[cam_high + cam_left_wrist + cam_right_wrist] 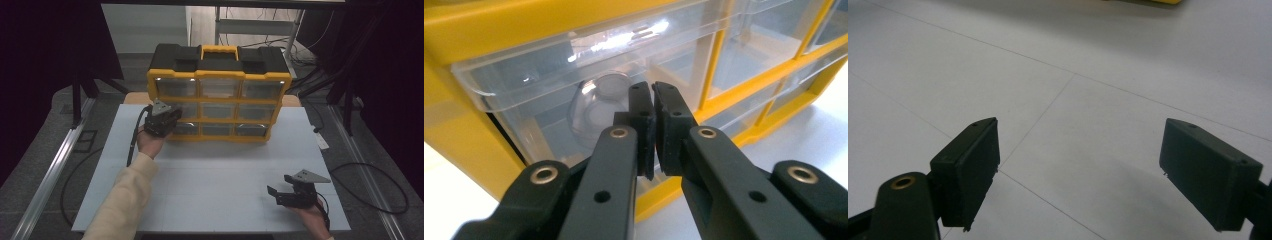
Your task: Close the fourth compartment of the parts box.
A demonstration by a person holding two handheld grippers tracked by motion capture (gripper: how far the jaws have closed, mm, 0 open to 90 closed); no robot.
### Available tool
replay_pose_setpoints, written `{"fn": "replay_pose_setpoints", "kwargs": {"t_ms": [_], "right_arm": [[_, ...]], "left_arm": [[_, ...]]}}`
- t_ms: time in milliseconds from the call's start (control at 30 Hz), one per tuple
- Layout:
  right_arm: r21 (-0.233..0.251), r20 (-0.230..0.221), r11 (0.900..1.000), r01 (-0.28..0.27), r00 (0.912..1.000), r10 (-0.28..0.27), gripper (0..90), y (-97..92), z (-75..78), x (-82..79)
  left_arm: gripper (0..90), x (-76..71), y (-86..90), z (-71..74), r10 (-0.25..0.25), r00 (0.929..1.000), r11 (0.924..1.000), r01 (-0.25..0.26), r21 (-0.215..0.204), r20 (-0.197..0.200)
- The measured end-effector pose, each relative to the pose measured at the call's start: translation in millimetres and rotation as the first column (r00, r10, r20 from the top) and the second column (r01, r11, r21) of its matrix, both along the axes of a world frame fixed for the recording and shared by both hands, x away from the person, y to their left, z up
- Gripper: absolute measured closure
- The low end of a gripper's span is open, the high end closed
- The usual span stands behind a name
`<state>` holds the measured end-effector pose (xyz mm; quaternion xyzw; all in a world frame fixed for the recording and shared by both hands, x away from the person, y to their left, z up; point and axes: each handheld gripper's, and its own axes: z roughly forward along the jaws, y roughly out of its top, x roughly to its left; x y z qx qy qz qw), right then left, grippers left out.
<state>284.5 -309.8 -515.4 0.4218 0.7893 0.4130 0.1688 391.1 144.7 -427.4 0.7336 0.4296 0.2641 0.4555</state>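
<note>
Left gripper (654, 125) fingers pressed together against clear drawer (589, 95) front, right gripper (287, 192) fingers spread.

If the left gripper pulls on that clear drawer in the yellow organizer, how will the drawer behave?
The clear drawer looks like thin, hard plastic, so probably light and stiff. Its glossy front may be slippery for the left gripper, whose jaws are nearly closed at its front. The organizer is big and upright, so it could shift rather than tip.

sleeve (122, 200): cream | left gripper (654, 100): black, brass rivets | right gripper (280, 192): grey plate
</note>
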Motion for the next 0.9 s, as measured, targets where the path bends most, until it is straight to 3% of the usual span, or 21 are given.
{"fn": "replay_pose_setpoints", "kwargs": {"t_ms": [433,900], "right_arm": [[0.009,0.007,0.9999,0.005,1.0000,-0.005,17.2,-0.8,0.9,-1.6],[-0.001,0.007,1.0000,0.003,1.0000,-0.003,17.2,1.0,0.6,-2.4]], "left_arm": [[85.8,-22.9,5.4,-9.7,-0.051,0.9987,0.9987,0.051,-0.004,0.010],[82.2,-60.3,10.7,-11.9,-0.124,0.9917,0.9920,0.124,-0.020,0.036]]}}
